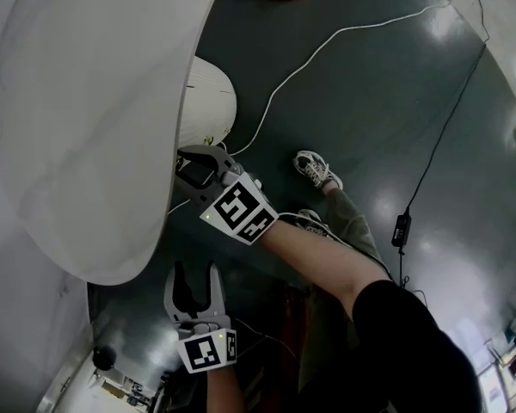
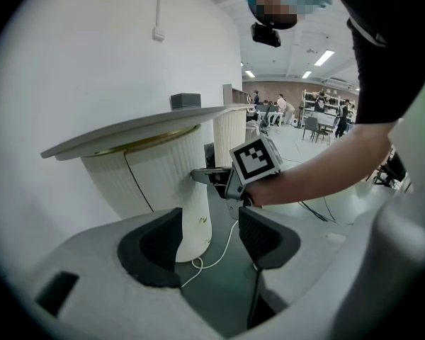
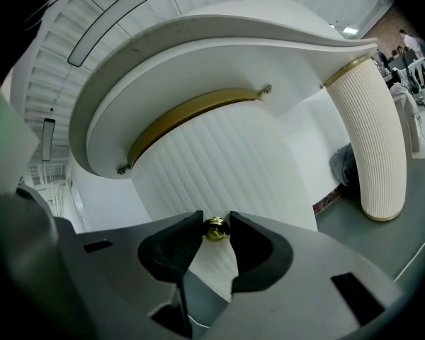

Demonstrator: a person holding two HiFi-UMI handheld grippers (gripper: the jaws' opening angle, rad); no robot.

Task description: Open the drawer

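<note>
The floor (image 1: 370,101) is dark and shiny, with a white cable (image 1: 327,41) and a black cable (image 1: 447,119) lying on it. A big white bench (image 1: 86,101) with a round top stands over the floor. Under the bench top is the drawer (image 3: 219,168). Its front is white, curved and full of little lines, with a gold strip above it. A small gold knob (image 3: 215,229) sticks out of the drawer front. The right gripper (image 1: 193,166) reaches in under the edge of the bench top. Its jaws are narrow and pinch the gold knob from both sides. The left gripper (image 1: 196,269) is lower down, out from under the bench. Its jaws are wide apart with nothing in them. A shoe (image 1: 316,169) stands on the floor, out from the bench.
</note>
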